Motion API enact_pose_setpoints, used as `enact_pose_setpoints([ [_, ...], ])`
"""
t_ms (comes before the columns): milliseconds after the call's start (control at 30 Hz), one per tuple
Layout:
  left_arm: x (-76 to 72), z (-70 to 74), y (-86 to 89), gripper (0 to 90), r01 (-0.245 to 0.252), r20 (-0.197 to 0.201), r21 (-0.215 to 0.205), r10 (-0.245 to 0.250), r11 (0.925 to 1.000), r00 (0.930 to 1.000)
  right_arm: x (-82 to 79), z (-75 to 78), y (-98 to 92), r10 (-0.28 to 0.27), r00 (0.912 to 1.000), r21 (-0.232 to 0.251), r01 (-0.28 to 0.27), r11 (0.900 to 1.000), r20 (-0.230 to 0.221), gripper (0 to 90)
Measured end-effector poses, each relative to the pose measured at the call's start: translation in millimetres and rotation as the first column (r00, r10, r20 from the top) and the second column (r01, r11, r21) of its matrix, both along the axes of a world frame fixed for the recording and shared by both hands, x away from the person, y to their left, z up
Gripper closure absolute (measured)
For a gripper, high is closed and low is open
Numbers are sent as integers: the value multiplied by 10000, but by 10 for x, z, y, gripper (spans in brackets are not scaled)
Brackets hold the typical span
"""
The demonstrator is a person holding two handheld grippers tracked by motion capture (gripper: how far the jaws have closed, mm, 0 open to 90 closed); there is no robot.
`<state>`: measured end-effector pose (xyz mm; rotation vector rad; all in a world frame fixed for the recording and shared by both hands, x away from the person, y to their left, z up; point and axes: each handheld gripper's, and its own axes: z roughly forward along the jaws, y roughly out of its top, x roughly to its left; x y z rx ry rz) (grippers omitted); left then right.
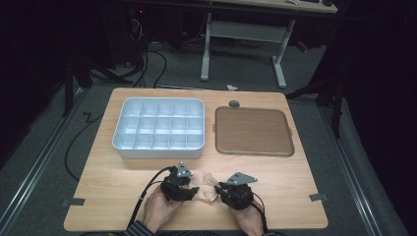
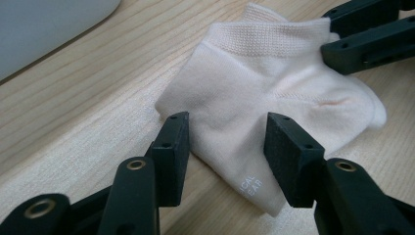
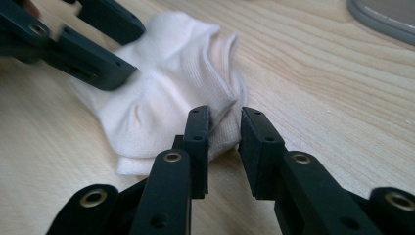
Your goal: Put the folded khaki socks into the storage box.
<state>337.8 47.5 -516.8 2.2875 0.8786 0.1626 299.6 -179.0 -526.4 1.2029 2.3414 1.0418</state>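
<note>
Nearest the person, a pale ankle sock (image 1: 204,186) lies flat on the wooden bench (image 1: 123,182), close to the front edge, with one tool at each end of it. That placement looks deliberate: working from both ends lets the cloth be spread or folded without bunching.

The left tool (image 2: 225,132) stands with its jaws wide, straddling the sock's toe end; the pads sit on either side of the fabric and do not press it, so nothing is held there yet. The right tool (image 3: 226,122) has its jaws narrow, set around a raised fold at the cuff end; a small gap remains beside the cloth, so it seems about to pinch rather than gripping already.

Farther back, a white compartment tray (image 1: 160,147) sits to the left and a brown flat tray (image 1: 253,132) to the right, both well apart from the sock, likely waiting to receive it once it is handled.
</note>
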Motion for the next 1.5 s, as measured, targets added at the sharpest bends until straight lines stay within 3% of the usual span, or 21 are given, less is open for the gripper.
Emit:
enact_pose_setpoints([
  [100, 0, -2, 6, 515, -23, 7, -14, 23, 10000, 10000, 13, 6, -19, -209, 9998, -14, 209, 9998, -29, 751],
  [200, -5, -2, 4, 512, -59, 27, -3, 59, 10000, 10000, -16, 71, -6, -277, 9992, -27, 277, 9996, 297, 749],
  [233, -6, -3, 4, 509, -69, 32, 1, 69, 10000, 10000, -52, 164, 42, -125, 9983, -54, 128, 9999, 567, 739],
  [367, -8, -3, 0, 507, -138, 37, 10, 137, 9999, 9999, -88, 267, 162, 316, 9961, -61, -312, 9995, 819, 753],
  [433, -12, -1, 0, 502, -149, 59, 63, 149, 9999, 9999, -60, 247, 234, 473, 9964, -195, -460, 9988, 708, 779],
  [467, -7, 8, 6, 500, -136, -15, 155, 137, 9998, 9999, 8, 151, 249, 386, 9988, -411, -374, 9985, 303, 796],
  [533, -3, 15, 7, 499, -118, -77, 215, 120, 9997, 9999, 34, 91, 239, 330, 9993, -604, -318, 9977, 189, 814],
  [600, -3, 17, 9, 499, -59, -57, 283, 61, 9996, 10000, 30, 46, 195, 348, 9990, -404, -336, 9986, 292, 833],
  [767, -2, 14, 21, 499, -40, -63, 228, 42, 9997, 10000, 21, 47, 168, 384, 9985, -460, -366, 9983, 398, 834],
  [867, 9, 17, 28, 475, -76, -147, 193, 79, 9998, 9999, 36, 59, 197, 389, 9988, -405, -376, 9985, 296, 795],
  [1000, 28, 32, 85, 446, -103, -484, -216, 93, 9997, 9988, 41, 82, 214, 473, 9985, -301, -465, 9985, 270, 771],
  [1133, 23, 140, 177, 437, -288, -265, -1104, 260, 9935, 9993, 18, 155, 212, 512, 9977, -38, -511, 9987, 440, 770],
  [1267, 137, 193, 245, 428, -600, -595, -1229, 530, 9906, 9968, -21, 254, 272, 763, 9956, 11, -765, 9971, 535, 802],
  [1500, 271, 112, 216, 437, -1112, -1007, -1307, 984, 9852, 9900, -28, 270, 392, 1045, 9937, 259, -1056, 9941, 407, 838],
])
